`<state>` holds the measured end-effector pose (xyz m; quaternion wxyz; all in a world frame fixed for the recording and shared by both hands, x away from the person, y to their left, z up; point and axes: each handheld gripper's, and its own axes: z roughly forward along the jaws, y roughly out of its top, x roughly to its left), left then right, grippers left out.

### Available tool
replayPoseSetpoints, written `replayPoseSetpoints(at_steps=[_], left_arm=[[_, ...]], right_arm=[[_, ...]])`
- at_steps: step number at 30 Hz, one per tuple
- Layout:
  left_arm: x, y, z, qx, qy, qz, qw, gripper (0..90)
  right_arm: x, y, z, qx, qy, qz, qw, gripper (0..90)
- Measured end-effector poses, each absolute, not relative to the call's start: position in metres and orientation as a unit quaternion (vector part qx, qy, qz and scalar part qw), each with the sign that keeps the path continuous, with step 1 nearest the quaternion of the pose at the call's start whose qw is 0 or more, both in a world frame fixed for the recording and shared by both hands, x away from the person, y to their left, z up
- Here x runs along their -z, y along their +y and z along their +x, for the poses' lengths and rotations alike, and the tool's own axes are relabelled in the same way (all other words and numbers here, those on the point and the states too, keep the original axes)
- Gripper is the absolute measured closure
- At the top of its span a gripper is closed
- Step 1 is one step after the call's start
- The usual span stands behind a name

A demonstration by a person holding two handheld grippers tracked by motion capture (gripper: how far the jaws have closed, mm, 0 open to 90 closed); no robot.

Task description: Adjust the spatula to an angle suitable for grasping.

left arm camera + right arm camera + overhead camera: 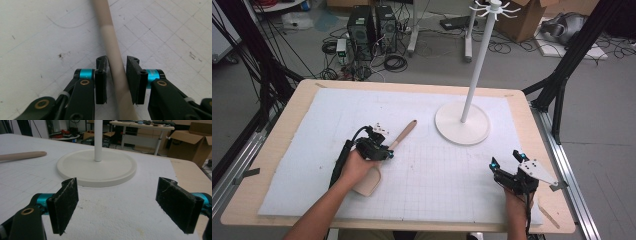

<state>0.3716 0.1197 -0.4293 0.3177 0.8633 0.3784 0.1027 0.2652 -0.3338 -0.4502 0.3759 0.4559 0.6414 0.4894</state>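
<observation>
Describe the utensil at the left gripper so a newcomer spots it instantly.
On the white gridded mat, left of the tall white stand, lies a beige spatula. The left gripper straddles its handle. It is the one long, slim, tan thing there.

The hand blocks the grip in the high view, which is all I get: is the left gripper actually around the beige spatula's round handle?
Observer: Yes. On the left gripper the jaws closely flank the round beige spatula handle. A sliver of gap shows on one side, so it looks unclamped.
Operator: And the right gripper?
Observer: The right gripper has its jaws wide apart over the white foam mat, holding nothing.
Operator: What faces it?
Observer: The round white stand base lies straight ahead, apart from the jaws.
</observation>
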Motion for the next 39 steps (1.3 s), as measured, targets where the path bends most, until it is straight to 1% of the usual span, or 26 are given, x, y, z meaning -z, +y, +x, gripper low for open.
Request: replayPoseSetpoints(at_steps=[4, 7, 8, 10, 16, 17, 18, 25, 28, 32, 39], left_arm=[[0.428, 0.118, 0.371, -0.099, 0.384, 0.862, 0.315, 72.9], [0.427, 0.117, 0.369, -0.1, 0.375, 0.867, 0.312, 77.5], [0.427, 0.116, 0.367, -0.107, 0.359, 0.874, 0.31, 77.5], [0.426, 0.115, 0.364, -0.111, 0.358, 0.875, 0.305, 78.0], [0.42, 0.115, 0.356, -0.101, 0.329, 0.877, 0.334, 78.1], [0.417, 0.114, 0.354, -0.093, 0.315, 0.88, 0.343, 78.1], [0.417, 0.114, 0.354, -0.093, 0.315, 0.88, 0.343, 78.1], [0.415, 0.099, 0.341, -0.061, 0.258, 0.889, 0.374, 78.1], [0.416, 0.096, 0.339, -0.053, 0.246, 0.891, 0.377, 78.1], [0.418, 0.09, 0.336, -0.038, 0.214, 0.898, 0.382, 78.1], [0.425, 0.076, 0.332, -0.029, 0.186, 0.917, 0.352, 78.0]], right_arm=[[0.45, -0.334, 0.265, -0.489, 0.641, 0.456, 0.376, 17.4], [0.45, -0.334, 0.265, -0.489, 0.641, 0.456, 0.377, 17.4], [0.45, -0.334, 0.265, -0.489, 0.641, 0.456, 0.377, 17.4], [0.45, -0.334, 0.265, -0.489, 0.641, 0.456, 0.375, 17.4], [0.45, -0.334, 0.265, -0.489, 0.641, 0.456, 0.376, 17.4], [0.45, -0.334, 0.265, -0.489, 0.641, 0.455, 0.377, 17.4], [0.45, -0.334, 0.265, -0.489, 0.641, 0.457, 0.376, 17.4], [0.45, -0.334, 0.265, -0.489, 0.641, 0.456, 0.376, 17.4], [0.45, -0.334, 0.265, -0.489, 0.641, 0.456, 0.376, 17.4], [0.45, -0.334, 0.265, -0.49, 0.641, 0.456, 0.376, 17.4], [0.45, -0.334, 0.265, -0.489, 0.641, 0.456, 0.376, 17.4]])
